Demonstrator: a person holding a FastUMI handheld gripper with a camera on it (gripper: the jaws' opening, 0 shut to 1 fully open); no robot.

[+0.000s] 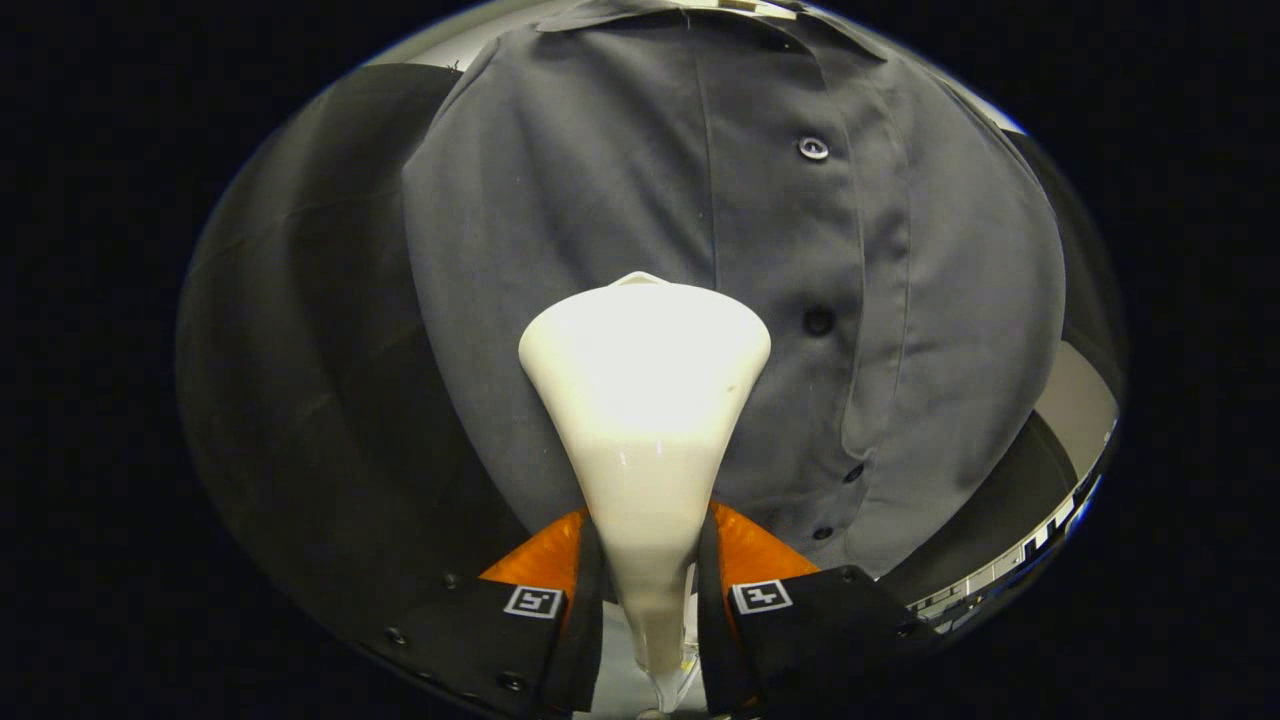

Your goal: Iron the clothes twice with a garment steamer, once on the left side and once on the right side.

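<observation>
Gripper view: your gripper (648, 590) is clamped on the steamer (645, 400), its head against the shirt (600, 180), button placket (815, 320) at three o'clock; passes completed can't be judged.

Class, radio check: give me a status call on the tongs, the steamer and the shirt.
Tongs shut on steamer head. Head up against grey shirt, just beside the button placket. Nothing in the way.

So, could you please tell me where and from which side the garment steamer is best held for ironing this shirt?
Probably by the narrow neck, from behind, as it is now: the gripper is shut on the garment steamer there, one finger on each side. The neck is slim enough to fit between the fingers, while the head flares wide ahead of them. That leaves the head facing the grey shirt beside its button placket.
</observation>
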